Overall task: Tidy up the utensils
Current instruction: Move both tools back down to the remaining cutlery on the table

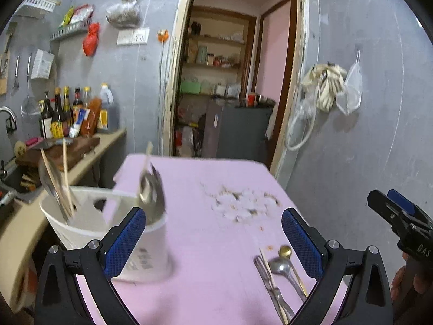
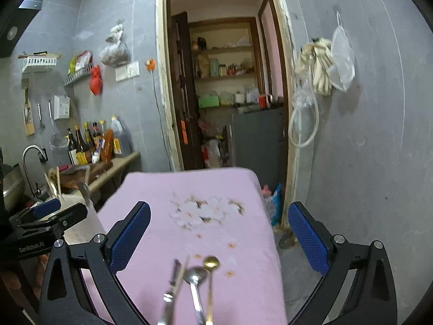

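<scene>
A white utensil holder (image 1: 81,227) stands at the left edge of the pink table (image 1: 205,238), with chopsticks (image 1: 65,178), a spoon and a fork (image 1: 151,192) upright in it. Loose utensils lie on the table near me: a silver spoon (image 1: 281,266), a gold spoon (image 1: 285,250), a chopstick and a metal knife (image 1: 263,270). My left gripper (image 1: 213,233) is open and empty, its left pad beside the holder. My right gripper (image 2: 219,233) is open and empty above the silver spoon (image 2: 194,276), gold spoon (image 2: 211,262) and knife (image 2: 173,279).
A patch of white scraps (image 1: 243,203) lies mid-table. A kitchen counter (image 1: 108,140) with sauce bottles (image 1: 67,113), a cutting board and a sink is at the left. An open doorway (image 2: 227,94) to a pantry lies beyond the table. Bags hang on the right wall (image 2: 324,65).
</scene>
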Demonstrator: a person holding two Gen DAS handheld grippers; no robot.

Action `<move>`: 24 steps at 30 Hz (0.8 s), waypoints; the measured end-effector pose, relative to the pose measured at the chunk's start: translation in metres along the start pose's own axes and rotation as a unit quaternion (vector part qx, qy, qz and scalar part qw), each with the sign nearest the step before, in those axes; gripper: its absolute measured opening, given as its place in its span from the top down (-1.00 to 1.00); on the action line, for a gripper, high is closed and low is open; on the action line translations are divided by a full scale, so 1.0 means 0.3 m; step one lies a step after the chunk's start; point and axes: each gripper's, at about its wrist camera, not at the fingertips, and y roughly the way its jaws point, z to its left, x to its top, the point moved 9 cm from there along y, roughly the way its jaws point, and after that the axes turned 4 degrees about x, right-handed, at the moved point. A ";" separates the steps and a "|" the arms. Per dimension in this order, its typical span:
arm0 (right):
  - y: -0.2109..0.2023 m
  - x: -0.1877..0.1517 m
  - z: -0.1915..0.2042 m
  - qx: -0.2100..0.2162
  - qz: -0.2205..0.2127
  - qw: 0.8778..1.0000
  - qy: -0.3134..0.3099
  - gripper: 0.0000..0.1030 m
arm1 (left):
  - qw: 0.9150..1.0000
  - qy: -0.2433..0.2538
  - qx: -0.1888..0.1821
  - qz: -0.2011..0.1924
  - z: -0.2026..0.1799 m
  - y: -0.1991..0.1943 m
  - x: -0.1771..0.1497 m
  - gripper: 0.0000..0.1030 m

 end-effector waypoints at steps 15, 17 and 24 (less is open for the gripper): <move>0.269 -0.324 -0.167 0.054 0.122 0.990 0.043 -0.82 | 0.991 -0.036 -0.014 0.130 -0.108 0.232 -0.261 -0.96; 0.299 -0.362 -0.165 0.058 0.141 0.987 0.041 -0.55 | 0.989 -0.042 -0.023 0.143 -0.117 0.256 -0.282 -0.91; 0.390 -0.447 -0.143 0.093 0.186 0.978 0.028 -0.01 | 0.977 -0.040 -0.060 0.201 -0.177 0.334 -0.355 -0.43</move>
